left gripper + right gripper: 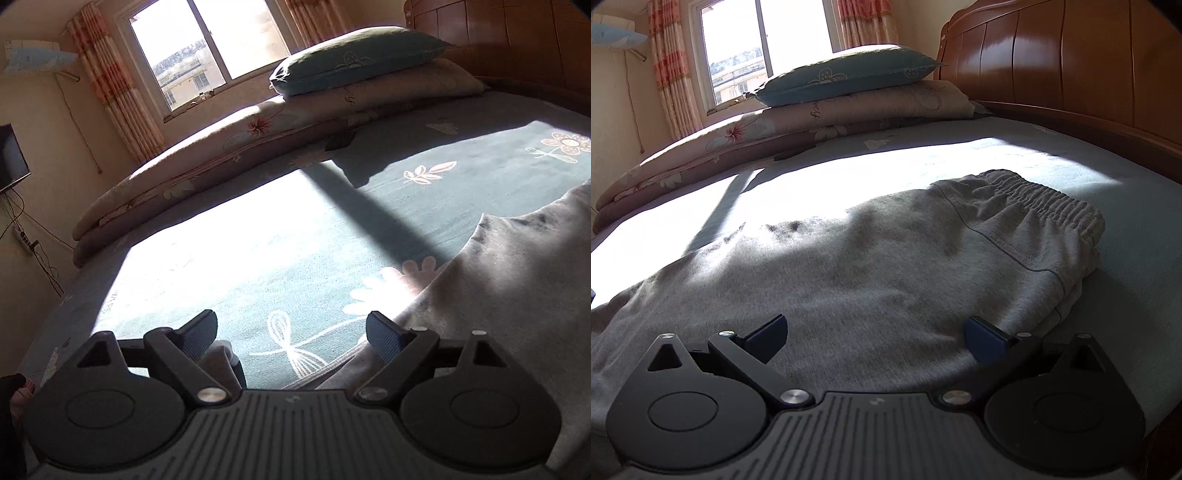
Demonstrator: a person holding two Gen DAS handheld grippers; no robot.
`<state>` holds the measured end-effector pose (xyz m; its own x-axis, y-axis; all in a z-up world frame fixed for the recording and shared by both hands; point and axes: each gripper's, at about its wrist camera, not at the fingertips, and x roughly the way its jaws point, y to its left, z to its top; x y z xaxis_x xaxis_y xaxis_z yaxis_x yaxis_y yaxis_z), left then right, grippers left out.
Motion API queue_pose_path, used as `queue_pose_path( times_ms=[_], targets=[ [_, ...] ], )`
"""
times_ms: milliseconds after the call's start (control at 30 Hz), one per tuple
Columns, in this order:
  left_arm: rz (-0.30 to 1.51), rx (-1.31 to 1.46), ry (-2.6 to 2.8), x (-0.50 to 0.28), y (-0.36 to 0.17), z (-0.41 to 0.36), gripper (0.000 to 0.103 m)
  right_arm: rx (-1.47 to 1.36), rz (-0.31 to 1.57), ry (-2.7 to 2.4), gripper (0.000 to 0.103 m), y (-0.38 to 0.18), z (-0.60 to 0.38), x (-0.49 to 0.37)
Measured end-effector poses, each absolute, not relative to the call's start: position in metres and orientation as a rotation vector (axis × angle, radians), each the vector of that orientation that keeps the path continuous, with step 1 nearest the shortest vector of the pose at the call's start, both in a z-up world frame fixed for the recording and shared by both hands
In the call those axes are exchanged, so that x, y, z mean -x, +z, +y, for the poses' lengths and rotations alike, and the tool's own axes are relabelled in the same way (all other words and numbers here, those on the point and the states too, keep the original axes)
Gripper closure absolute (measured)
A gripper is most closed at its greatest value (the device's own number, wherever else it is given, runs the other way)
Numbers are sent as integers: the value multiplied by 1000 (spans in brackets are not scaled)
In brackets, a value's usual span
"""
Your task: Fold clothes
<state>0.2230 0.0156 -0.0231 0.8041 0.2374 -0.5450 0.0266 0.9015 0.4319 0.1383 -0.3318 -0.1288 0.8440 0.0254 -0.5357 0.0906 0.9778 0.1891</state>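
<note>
- One garment: grey knit sweatpants with a gathered elastic waistband, lying flat on the bed, waistband end toward the headboard, the rest running back under your right gripper's camera. Sunlight and shadow fall in patches across the fabric.
- In the left wrist view the same sweatpants fill the right side only.
- Your left gripper: jaws apart, nothing between the pads. It sits over bare sheet; the right finger is just beside the edge of the sweatpants, contact can't be confirmed.
- Your right gripper: jaws spread wide, nothing clamped. It hangs over the middle of the grey fabric, both fingers above cloth; whether they touch it I cannot tell.
- One teal bedsheet with white and pink flower outlines, a bright sun patch across its middle.
- One teal pillow with a white flower print, stacked on top of the quilt.
- One folded pinkish floral quilt along the window side of the bed.
- One glossy brown wooden headboard on the right.
- One sliding window with two pink-and-cream checked curtains, one each side.
- One dark wall-mounted screen at far left, cables hanging below it.
</note>
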Motion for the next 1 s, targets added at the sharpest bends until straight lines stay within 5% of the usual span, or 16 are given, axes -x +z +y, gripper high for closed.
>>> queue_pose_path(
  times_ms=[100,467,633,1000],
  targets=[
    [738,-521,201,-263,-22,35,43,-219,571,-26,0,-128,-333,-138],
    [1132,-804,311,-328,-95,48,40,-272,578,-15,0,-126,-339,-141],
    [1157,-817,315,-316,-87,59,65,-327,578,-6,0,-124,-346,-142],
    [1111,-754,399,-236,-60,102,60,-417,573,25,0,-124,-358,-138]
  ],
)
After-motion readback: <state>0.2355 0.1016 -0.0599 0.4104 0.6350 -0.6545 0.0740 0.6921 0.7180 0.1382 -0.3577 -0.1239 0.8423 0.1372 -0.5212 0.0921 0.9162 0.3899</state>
